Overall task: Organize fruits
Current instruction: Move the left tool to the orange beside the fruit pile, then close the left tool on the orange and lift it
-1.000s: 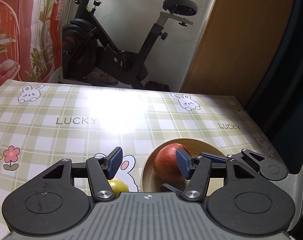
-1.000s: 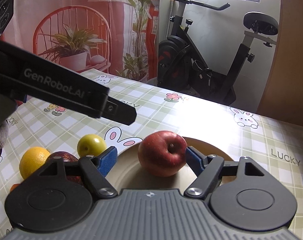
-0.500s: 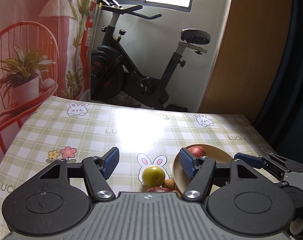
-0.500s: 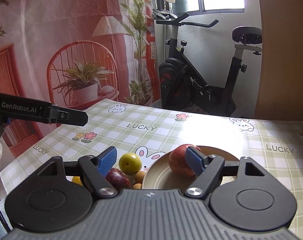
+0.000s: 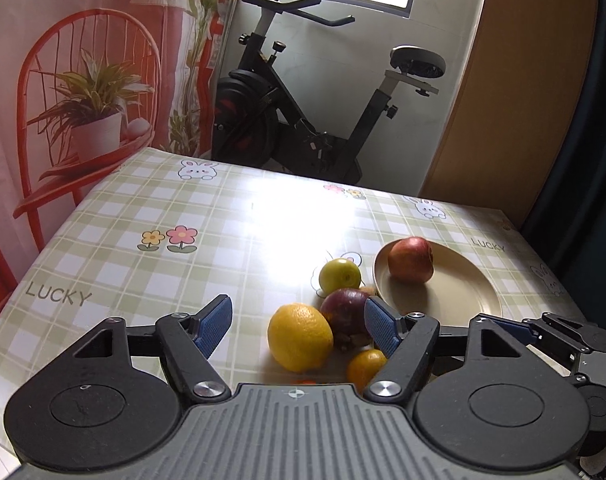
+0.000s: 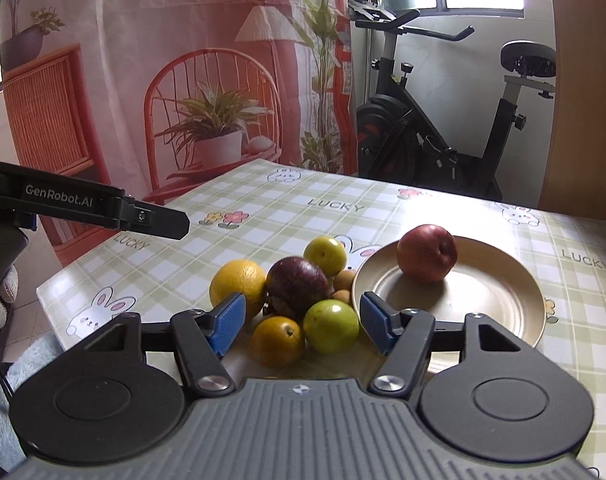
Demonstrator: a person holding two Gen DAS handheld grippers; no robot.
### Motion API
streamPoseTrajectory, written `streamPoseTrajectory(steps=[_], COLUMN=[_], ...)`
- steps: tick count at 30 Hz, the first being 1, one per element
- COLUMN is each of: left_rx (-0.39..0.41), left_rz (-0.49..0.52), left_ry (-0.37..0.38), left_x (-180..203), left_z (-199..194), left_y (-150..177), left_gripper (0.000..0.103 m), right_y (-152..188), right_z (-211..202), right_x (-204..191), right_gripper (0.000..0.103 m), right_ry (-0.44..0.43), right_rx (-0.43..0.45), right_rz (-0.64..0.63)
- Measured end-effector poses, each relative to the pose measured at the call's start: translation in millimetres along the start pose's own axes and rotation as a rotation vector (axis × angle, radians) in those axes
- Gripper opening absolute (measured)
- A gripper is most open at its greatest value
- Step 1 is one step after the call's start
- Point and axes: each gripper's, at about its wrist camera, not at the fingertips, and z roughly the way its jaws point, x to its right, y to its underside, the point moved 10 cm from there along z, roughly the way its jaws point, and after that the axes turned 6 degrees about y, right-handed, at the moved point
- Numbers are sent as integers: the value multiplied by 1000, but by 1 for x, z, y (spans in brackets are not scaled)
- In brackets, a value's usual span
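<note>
Glossy checked counter [image 6: 263, 216] carries loose fruit beside the plate [image 6: 503, 292]; both grippers' fingers [image 6: 227, 322] gape empty, so you'd pinch each round, firm, roll-prone orange [image 6: 277, 340] across its middle.

Both wrist views near, sharing plate [image 5: 463, 280]
</note>
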Motion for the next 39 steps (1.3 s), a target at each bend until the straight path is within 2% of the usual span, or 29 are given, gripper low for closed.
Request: streamPoseTrajectory(steps=[4,18,25,29,33,36,39], left_rx=[-30,-94,-212,-253,-280,-315,-325], left_rz=[6,16,-17,-21,-30,-47,-68], left_ry=[34,85,169,205,240,257,275], left_x=[4,14,25,35,42,44,45], left_z=[4,16,35,42,47,53,55], left_y=[10,34,60,71,79,87,90], left_gripper=[75,72,66,65,64,55,55], right_y=[15,55,66,68,67,67,67], right_z=[4,18,24,25,25,24,23], right_x=[0,-15,-17,-19,-20,-21,-22], right_gripper=[58,56,52,46,46,46,46], right_ry=[-10,-93,-125,-128,-130,-132,-133], right_rx=[-49,-193,-263,-267,-260,-258,-257], right_rz=[-3,-27,-2,-6,-11,-10,-12])
